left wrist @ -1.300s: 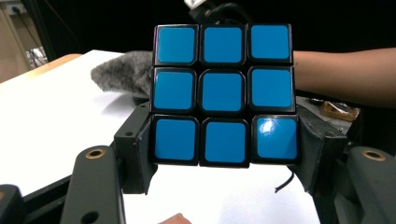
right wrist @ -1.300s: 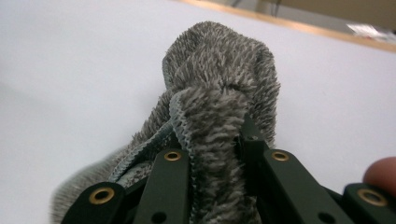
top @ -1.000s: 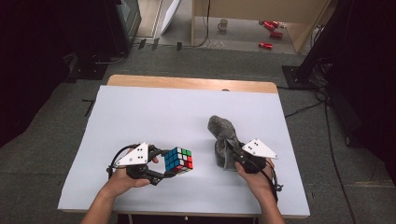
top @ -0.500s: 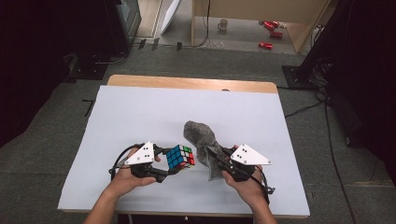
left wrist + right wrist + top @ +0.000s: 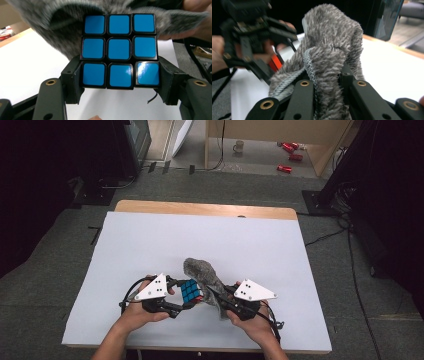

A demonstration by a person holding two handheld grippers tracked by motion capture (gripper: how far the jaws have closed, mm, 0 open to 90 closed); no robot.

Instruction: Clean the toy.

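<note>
The left gripper has its fingers clamped on the bottom row of a puzzle cube, one pad on each side, with the cube's all-blue face turned toward its camera. The right gripper has its fingers clamped on a bunched grey fluffy cloth, which rises above them in a loose fold. Cube and cloth meet in the air just above the desk, near the middle of its near edge, the cloth draped against the cube's far side.

The work looks like wiping the cube with the cloth. The likely trouble is the shallow grip: only the lowest layer sits between the pads, so a firm push from the cloth could tip the cube or twist a layer out of line, and it might then drop to the desk. The cloth is held by a bunch, so it could also slip loose.

The left gripper view shows the blue face whole and the pads' hold on it. The right gripper view shows instead an orange-red side of the cube past the cloth. The high view places both hands at the near edge.
</note>
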